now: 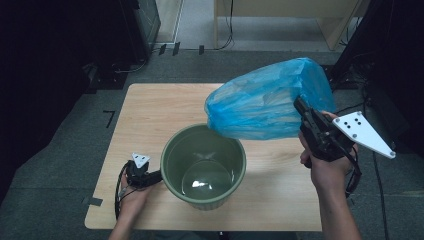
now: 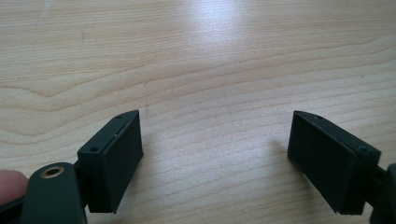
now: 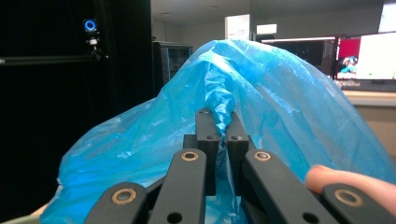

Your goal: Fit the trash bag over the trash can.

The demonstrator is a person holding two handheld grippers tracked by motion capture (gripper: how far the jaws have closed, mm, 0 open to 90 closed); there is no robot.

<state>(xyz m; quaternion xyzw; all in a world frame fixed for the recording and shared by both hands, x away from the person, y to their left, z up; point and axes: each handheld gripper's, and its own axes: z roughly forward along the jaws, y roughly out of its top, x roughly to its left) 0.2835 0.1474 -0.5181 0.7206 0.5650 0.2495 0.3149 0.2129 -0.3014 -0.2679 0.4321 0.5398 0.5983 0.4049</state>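
A person at a light wooden desk point(image 1: 150, 110) lifts a puffed-up blue plastic bag point(image 1: 265, 100) above a green plastic bucket point(image 1: 204, 165). The right gripper point(image 1: 304, 109), raised at the three o'clock side of the desk, has its jaws pressed together on a bunched fold of the bag; in the right gripper view point(image 3: 219, 119) the crumpled film point(image 3: 280, 112) rises from between the two black jaws and billows out to both sides. The bag hangs in the air at about one o'clock from the bucket, its lower edge overlapping the rim in the high view. The bucket stands upright near the desk's six o'clock edge, its glossy inside catching a patch of light. The left gripper point(image 1: 152, 176) lies low at the bucket's nine o'clock, close against its wall; in the left gripper view point(image 2: 215, 158) its jaws are spread wide apart over bare wood grain point(image 2: 210, 70), with nothing between them.
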